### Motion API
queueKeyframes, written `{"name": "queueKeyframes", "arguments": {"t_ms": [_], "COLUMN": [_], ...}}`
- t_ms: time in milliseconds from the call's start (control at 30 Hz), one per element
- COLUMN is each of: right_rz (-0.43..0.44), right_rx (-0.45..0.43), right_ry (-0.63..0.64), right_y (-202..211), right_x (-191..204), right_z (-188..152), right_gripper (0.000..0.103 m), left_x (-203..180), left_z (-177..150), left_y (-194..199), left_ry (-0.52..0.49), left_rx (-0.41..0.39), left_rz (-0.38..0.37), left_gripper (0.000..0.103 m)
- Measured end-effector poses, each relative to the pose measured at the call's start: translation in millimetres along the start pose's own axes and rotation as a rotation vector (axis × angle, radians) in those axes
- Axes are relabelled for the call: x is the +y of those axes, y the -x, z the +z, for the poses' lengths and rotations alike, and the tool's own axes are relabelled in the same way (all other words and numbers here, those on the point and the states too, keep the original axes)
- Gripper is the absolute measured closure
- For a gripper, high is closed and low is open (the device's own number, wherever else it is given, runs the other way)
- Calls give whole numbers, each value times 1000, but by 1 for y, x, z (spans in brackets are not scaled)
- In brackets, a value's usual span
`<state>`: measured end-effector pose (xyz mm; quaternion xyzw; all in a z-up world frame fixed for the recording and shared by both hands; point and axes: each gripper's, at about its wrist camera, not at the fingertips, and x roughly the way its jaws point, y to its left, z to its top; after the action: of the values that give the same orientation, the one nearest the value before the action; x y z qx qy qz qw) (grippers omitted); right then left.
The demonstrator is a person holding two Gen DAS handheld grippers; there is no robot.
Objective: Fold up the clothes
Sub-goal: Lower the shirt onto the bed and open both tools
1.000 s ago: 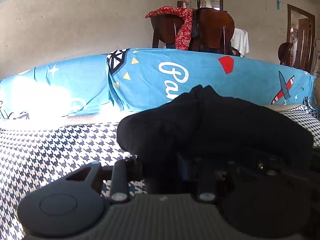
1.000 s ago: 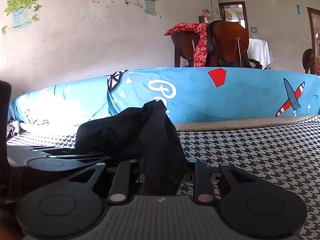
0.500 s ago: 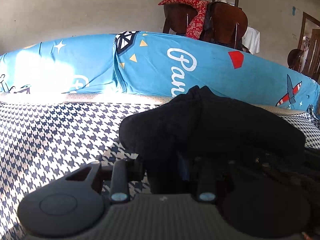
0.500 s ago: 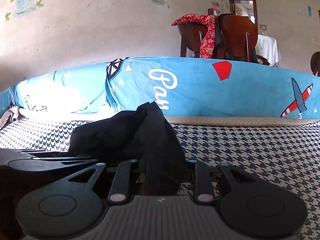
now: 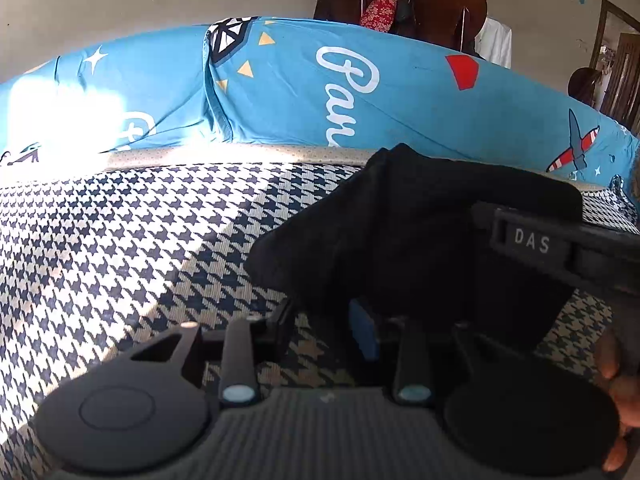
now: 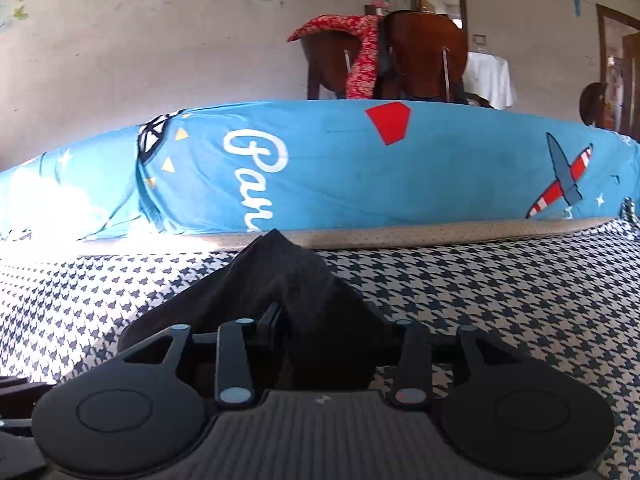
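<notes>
Garment [image 5: 404, 236], one, black, bunches between both tongs: right gripper [image 6: 328, 336] clamps it; left gripper [image 5: 324, 320] stands wide, cloth draped across.

In front of me a houndstooth cover [image 6: 500, 288] spreads out in navy and cream, sunlight washing its left side. Behind it lies a long blue bolster [image 6: 340, 168] printed with white script, a red shape and a striped plane. Beyond, dark wooden chairs [image 6: 424, 56] carry a red floral cloth [image 6: 360, 48] against the wall.
</notes>
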<state>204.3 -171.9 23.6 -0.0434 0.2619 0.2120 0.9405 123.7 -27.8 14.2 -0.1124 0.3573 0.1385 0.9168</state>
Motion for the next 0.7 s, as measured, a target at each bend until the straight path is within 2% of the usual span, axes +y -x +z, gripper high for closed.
{"name": "queueKeyframes", "arguments": {"t_ms": [167,333,467,567,700], "right_rz": [-12,9,3,26,55], "right_rx": [-55,-6,28,47,77], "right_ry": [-111,-127,-121,-116,-121], "right_y": [16,26,30,32,26], "right_x": [-26,-43,-54,-59,-60], "right_z": [6,0,-9,-14,-20], "right_gripper": [49,49,50,63,68], "left_x": [14,24,32,38,44], "left_z": [8,15,24,29,31], "left_y": [-1,-7,-10,-16,-28], "left_ry": [39,62,80,93,110], "left_rx": [-2,4,-18,-19,-8], "left_rz": [21,27,32,40,58], "left_gripper": [67,67,61,61,61]}}
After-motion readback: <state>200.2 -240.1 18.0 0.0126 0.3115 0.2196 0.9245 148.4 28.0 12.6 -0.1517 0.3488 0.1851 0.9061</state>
